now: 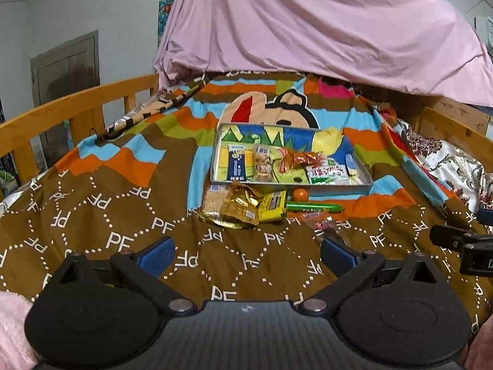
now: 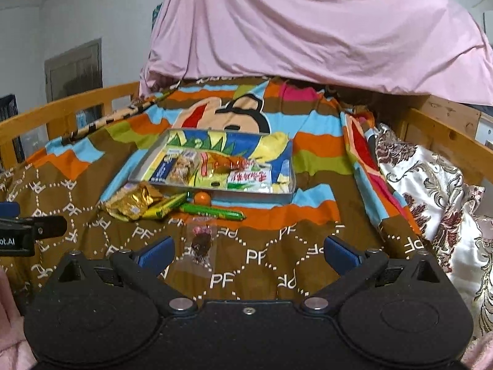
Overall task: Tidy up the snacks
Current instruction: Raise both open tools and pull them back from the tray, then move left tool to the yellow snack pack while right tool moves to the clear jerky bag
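I judge the job about half done: several packets already lie in the tray (image 1: 366,182) on the bed. Still loose in front of it are the gold bag (image 1: 238,206), yellow pack (image 1: 273,206), orange ball (image 1: 300,194), green stick (image 1: 314,207) and clear-wrapped sweet (image 2: 201,243). My left claw (image 1: 245,254) and right claw (image 2: 246,252) both gape wide, empty

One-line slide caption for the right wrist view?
Open right gripper faces clear-wrapped snack; green sausage stick, gold packet await before tray.
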The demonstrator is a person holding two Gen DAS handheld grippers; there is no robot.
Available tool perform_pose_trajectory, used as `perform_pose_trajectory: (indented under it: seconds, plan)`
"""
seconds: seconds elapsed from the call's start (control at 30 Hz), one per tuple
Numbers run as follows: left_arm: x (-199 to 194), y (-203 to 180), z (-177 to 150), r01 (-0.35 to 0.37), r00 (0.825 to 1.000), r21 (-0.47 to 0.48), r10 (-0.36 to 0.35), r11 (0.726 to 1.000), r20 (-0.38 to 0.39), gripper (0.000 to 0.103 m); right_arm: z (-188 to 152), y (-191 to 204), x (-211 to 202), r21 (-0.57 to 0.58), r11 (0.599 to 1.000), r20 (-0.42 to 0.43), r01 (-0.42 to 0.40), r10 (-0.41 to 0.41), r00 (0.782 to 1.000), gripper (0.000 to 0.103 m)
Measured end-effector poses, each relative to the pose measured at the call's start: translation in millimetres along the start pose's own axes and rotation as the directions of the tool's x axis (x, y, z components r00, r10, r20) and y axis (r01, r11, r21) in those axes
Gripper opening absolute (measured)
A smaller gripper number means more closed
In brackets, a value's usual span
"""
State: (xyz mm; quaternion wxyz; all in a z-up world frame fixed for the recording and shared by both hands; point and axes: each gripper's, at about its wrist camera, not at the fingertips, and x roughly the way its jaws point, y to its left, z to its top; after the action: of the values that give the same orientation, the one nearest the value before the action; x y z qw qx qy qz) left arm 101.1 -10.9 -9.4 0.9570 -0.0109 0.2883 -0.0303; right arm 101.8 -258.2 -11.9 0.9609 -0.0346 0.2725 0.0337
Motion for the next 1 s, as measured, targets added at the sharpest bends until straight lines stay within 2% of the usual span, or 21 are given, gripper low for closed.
perform_pose_trajectory:
  seconds: [0.27,0.57,0.9,1.0]
  plan:
    - [16.2,1.5,4.3,0.012,0.997,-0.015,-0.013,1.0,-0.07,0.103,-0.1,6.7,18.0,-0.025,1.0,-0.08,-0.013,0.011,0.997,0.102]
    - [49.3,6.1,17.3,0.063,0.984,-0.021,-0.066,0.998,-0.165,0.103,5.3,10.5,39.9,-0.042,0.995,-0.15,-0.085,0.078,0.986,0.102]
    - [101.5,20.0,47.7,0.106,0.969,0.026,-0.097,0.994,-0.228,0.103,16.8,21.9,79.9,-0.175,0.971,-0.187,-0.166,0.133,0.973,0.102]
    - [118.2,23.8,52.2,0.15,0.967,0.024,-0.141,0.988,-0.21,0.103,18.3,27.6,93.3,-0.222,0.96,-0.18,-0.174,0.135,0.974,0.102]
